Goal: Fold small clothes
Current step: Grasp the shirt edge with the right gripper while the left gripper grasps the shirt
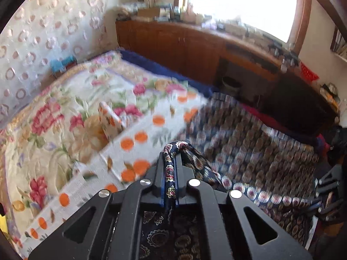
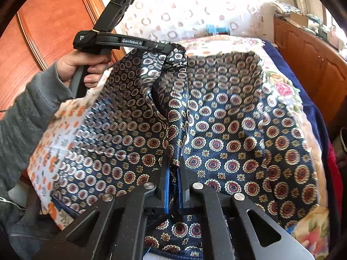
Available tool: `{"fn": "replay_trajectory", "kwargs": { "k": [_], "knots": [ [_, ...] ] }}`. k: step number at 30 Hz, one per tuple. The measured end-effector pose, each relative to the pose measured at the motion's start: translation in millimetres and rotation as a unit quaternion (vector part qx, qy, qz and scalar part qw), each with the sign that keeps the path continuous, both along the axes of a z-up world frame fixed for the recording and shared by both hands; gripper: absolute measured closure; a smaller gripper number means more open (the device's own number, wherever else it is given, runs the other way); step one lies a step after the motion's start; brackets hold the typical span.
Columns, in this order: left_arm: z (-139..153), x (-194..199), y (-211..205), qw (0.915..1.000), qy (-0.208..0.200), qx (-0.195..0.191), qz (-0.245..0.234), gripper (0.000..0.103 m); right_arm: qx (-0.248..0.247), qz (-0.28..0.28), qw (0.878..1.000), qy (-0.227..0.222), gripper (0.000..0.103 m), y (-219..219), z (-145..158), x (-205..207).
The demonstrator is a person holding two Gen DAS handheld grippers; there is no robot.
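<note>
A dark navy garment with red and gold medallions (image 2: 227, 119) lies spread over the bed, lifted at two edges. My left gripper (image 1: 170, 158) is shut on a bunched edge of it (image 1: 249, 143), the cloth pinched between the black fingers (image 1: 159, 173). In the right wrist view my right gripper (image 2: 173, 169) is shut on a fold of the same cloth near the front edge. The left gripper (image 2: 171, 48), held by a hand in a grey sleeve (image 2: 28, 117), shows there too, gripping the far corner. A white cloth with orange dots (image 1: 138, 138) lies under and beside the navy garment.
The bed carries a floral quilt (image 1: 65, 108) with a blue blanket edge (image 1: 156, 67). A wooden cabinet (image 1: 184, 45) loaded with clutter runs under the bright window behind the bed. A patterned curtain (image 1: 43, 32) hangs on the left. A wooden wardrobe (image 2: 47, 28) stands behind the hand.
</note>
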State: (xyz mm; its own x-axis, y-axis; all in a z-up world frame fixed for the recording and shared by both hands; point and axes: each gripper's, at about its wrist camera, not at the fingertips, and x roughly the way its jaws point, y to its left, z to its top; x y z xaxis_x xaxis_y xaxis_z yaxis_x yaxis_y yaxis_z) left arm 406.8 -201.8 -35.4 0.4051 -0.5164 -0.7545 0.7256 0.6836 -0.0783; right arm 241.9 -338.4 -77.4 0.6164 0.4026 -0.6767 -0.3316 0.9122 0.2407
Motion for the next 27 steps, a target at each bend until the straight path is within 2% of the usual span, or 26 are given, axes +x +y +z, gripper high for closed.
{"fn": "replay_trajectory", "kwargs": {
  "k": [2,5,8,14,20,24,27],
  "knots": [
    [18,-4,-4,0.9996,-0.018,-0.021,-0.003,0.096,0.007,-0.009,1.000,-0.011,0.098,-6,7,-9],
    [31,-6,-13,0.9991,-0.033,-0.026,-0.007,0.096,0.006,-0.028,0.999,-0.035,0.098,-17,17,-23],
    [33,-4,-19,0.9989,-0.037,-0.028,-0.006,0.096,-0.007,-0.050,0.998,-0.044,0.098,-24,20,-27],
    [36,-1,-27,0.9980,-0.038,-0.050,0.004,0.096,0.003,-0.069,0.996,-0.064,0.098,-26,25,-43],
    [41,-6,-70,0.9961,-0.052,-0.069,-0.019,0.096,0.001,-0.130,0.988,-0.084,0.098,-47,40,-71],
    [43,-4,-91,0.9949,-0.055,-0.083,-0.017,0.096,-0.030,-0.164,0.983,-0.079,0.098,-52,40,-76],
    [38,0,-95,0.9952,-0.044,-0.086,-0.014,0.081,-0.071,-0.190,0.977,-0.068,0.098,-53,28,-72]
  ]
}}
